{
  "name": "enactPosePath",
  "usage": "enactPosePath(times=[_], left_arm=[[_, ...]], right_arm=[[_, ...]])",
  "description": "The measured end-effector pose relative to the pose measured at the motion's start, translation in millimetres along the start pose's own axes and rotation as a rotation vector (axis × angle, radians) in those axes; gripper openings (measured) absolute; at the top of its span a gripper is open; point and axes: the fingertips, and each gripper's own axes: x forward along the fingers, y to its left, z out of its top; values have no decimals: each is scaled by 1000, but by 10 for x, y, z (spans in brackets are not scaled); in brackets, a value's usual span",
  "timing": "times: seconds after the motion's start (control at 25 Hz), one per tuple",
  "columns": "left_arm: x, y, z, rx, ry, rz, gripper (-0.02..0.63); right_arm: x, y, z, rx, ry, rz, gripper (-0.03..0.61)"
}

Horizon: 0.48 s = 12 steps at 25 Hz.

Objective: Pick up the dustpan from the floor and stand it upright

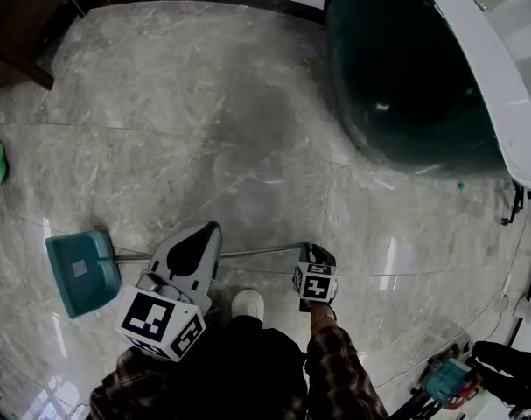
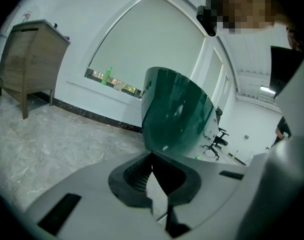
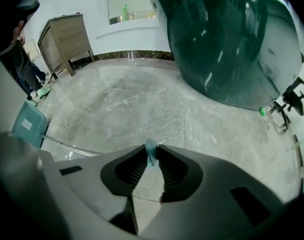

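The teal handle tip of the dustpan on the floor is pinched by the right gripper, while the left gripper is pressed together.

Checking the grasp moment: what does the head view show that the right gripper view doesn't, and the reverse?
Head view only: the person's white shoe and plaid sleeve. Right gripper view only: the jaws of the right hand-held gripper pinching the teal tip of the dustpan handle, and a green bottle on a ledge. Both: the teal dustpan lying on the marble floor, and the dark green glass dome.
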Motion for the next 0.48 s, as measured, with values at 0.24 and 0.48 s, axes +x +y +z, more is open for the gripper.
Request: enactPosePath(times=[0.24, 0.48], left_arm=[[-215, -393, 480, -19, 5, -29, 11], [-517, -797, 1215, -26, -3, -40, 11]], right_arm=[[-759, -220, 559, -25, -60, -75, 81], [-1623, -437, 1138, -49, -77, -148, 87]])
